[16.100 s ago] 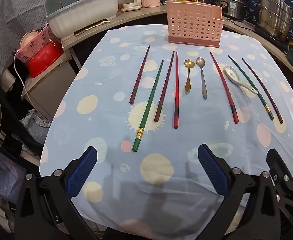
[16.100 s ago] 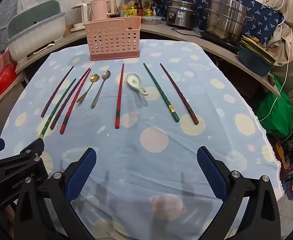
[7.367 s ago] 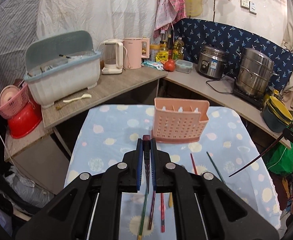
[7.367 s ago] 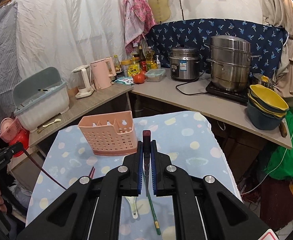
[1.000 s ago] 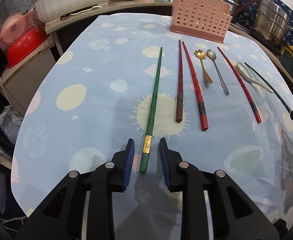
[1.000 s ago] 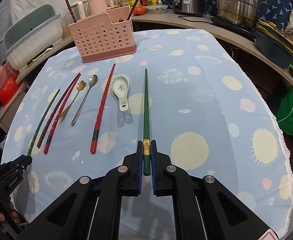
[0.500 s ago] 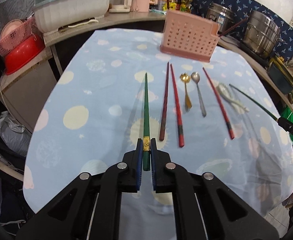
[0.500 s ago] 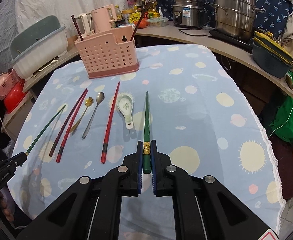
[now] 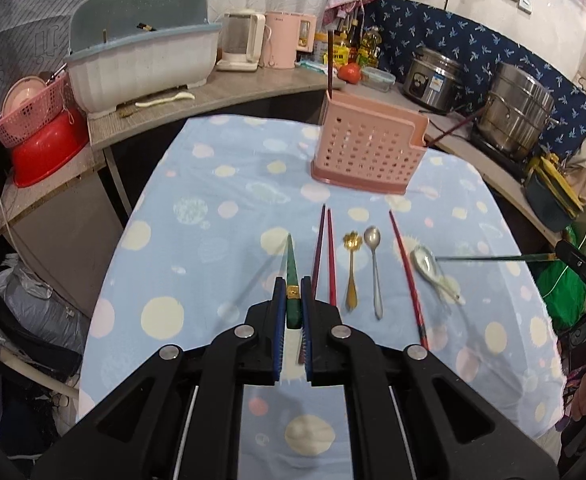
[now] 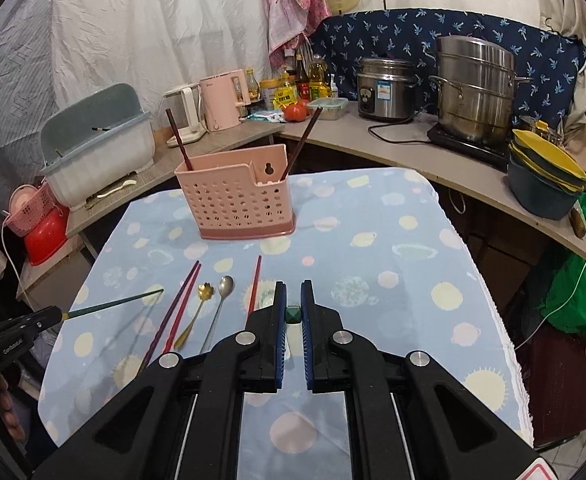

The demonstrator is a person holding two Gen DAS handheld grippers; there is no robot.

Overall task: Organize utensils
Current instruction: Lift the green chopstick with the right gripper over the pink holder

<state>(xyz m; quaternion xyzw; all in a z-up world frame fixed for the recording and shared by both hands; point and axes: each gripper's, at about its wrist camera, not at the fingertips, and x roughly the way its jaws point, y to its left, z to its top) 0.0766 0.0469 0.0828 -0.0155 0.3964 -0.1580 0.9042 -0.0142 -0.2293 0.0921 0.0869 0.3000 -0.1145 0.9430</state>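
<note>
My left gripper (image 9: pixel 291 300) is shut on a green chopstick (image 9: pixel 291 276) and holds it above the table, tip forward. My right gripper (image 10: pixel 293 300) is shut on a second green chopstick (image 10: pixel 293 314), seen end-on; it also shows in the left wrist view (image 9: pixel 493 257). The pink utensil basket (image 10: pixel 235 200) stands at the far end of the table with two dark red chopsticks (image 10: pixel 177 140) upright in it. On the cloth lie a maroon and a red chopstick (image 9: pixel 325 256), a gold spoon (image 9: pixel 351 272), a steel spoon (image 9: pixel 375 268), a red chopstick (image 9: pixel 407 272) and a white ceramic spoon (image 9: pixel 429 264).
The table has a blue dotted cloth (image 10: pixel 373 240). Behind it a counter holds a dish rack (image 10: pixel 97 148), kettles (image 10: pixel 221 100), a rice cooker (image 10: pixel 385 88), a steamer pot (image 10: pixel 477 88) and stacked bowls (image 10: pixel 545 184). A red basin (image 9: pixel 45 152) sits at the left.
Both grippers have lifted their green chopsticks off the cloth and risen, tilting toward the basket. A second ago the left gripper was open around its chopstick.
</note>
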